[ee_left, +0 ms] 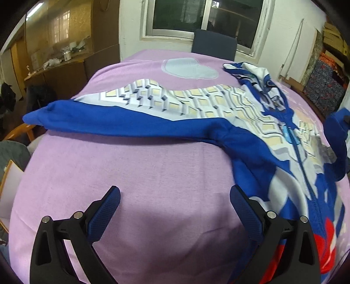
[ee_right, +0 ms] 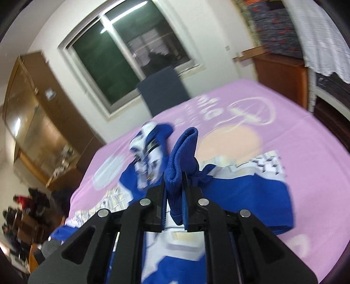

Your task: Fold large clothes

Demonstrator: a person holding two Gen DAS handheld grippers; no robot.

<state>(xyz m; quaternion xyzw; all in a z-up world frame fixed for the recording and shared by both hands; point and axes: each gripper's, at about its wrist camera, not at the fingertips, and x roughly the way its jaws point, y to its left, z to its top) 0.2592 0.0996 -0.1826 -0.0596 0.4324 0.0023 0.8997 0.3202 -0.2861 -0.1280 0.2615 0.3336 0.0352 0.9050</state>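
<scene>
A large blue, white and yellow patterned zip jacket lies spread on the pink cloth-covered table. Its left sleeve stretches out to the left. My left gripper is open and empty, low over bare pink cloth in front of that sleeve, its right finger beside the jacket's hem. My right gripper is shut on the blue ribbed cuff of the other sleeve and holds it lifted above the jacket. That lifted sleeve shows at the right edge of the left wrist view.
A dark blue chair stands at the table's far edge under a window. A wooden cabinet with clutter is at the left. Stacked patterned fabrics are at the right. A wooden chair is by the table's left edge.
</scene>
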